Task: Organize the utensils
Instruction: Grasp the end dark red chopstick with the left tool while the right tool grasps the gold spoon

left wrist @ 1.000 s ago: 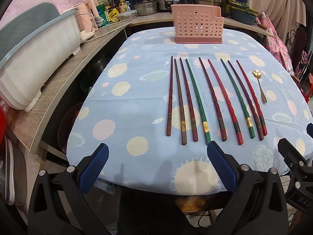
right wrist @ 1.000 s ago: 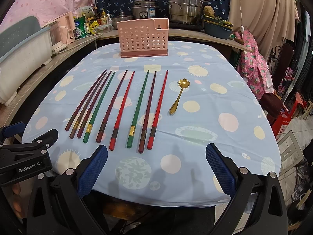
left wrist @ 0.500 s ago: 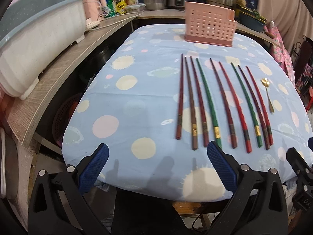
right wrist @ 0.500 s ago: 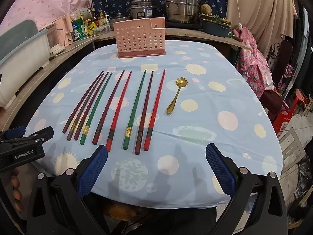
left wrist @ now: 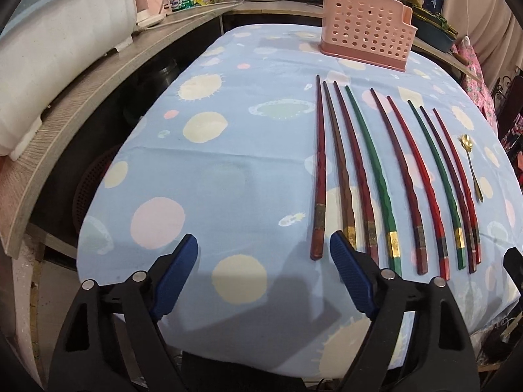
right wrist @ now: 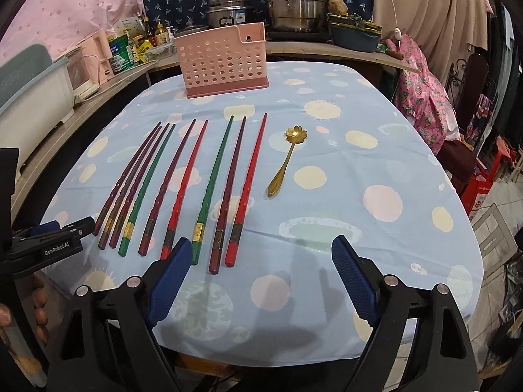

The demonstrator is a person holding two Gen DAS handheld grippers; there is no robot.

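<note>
A table (right wrist: 376, 228) under a pale blue cloth (left wrist: 228, 150) with cream, pink and green spots fills most of both views. Along its left side runs a grey wooden counter (left wrist: 81, 98) carrying a large white tub (left wrist: 59, 32), and at the far end stand steel pots (right wrist: 294, 3) and a row of bottles and jars (right wrist: 137, 42).

At the far end of the table stands a pink holder (right wrist: 222, 60) with round holes, upright on the cloth, well apart from the utensils.

Nine chopsticks (right wrist: 183, 179) lie side by side in a row on the cloth, thick ends toward the near edge, tips pointing at the holder: dark red, brown, green and bright red ones, most with a gold band near the thick end. Just to the right of the row lies a small gold spoon (right wrist: 286, 163) with a flower-shaped bowl, apart from the last chopstick.

The left gripper (left wrist: 263, 268) hovers over the near edge with its jaws spread wide and nothing between them; its right blue finger (left wrist: 349, 274) sits over the thick ends of the leftmost chopsticks. The right gripper (right wrist: 258, 271) is likewise spread and empty, its left finger (right wrist: 170, 277) near the thick ends in the middle of the row
</note>
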